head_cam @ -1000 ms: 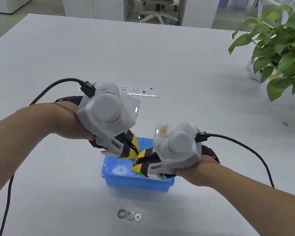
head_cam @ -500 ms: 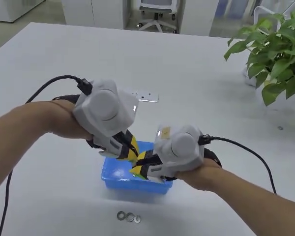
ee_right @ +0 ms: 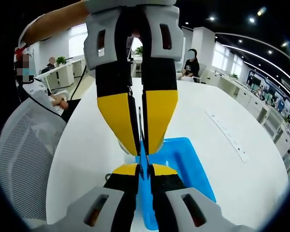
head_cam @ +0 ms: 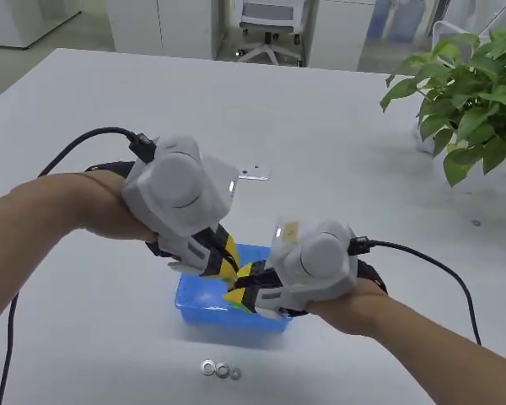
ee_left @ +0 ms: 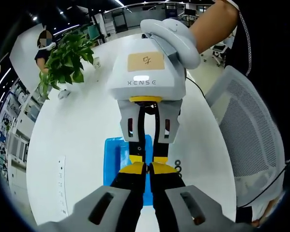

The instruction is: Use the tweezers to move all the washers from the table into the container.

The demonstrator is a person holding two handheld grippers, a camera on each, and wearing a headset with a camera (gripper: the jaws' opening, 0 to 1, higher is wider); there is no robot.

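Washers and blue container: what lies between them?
Nothing: in the head view a bare strip of white table separates the washers from the blue container.

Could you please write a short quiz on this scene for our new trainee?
1. True or false: the washers lie on the table, outside the blue container.
2. How many washers are there? A two, B three, C five.
3. Fill in: the left claw and right claw meet over the container, both shut on the ____.
Key: 1 true; 2 B; 3 tweezers.
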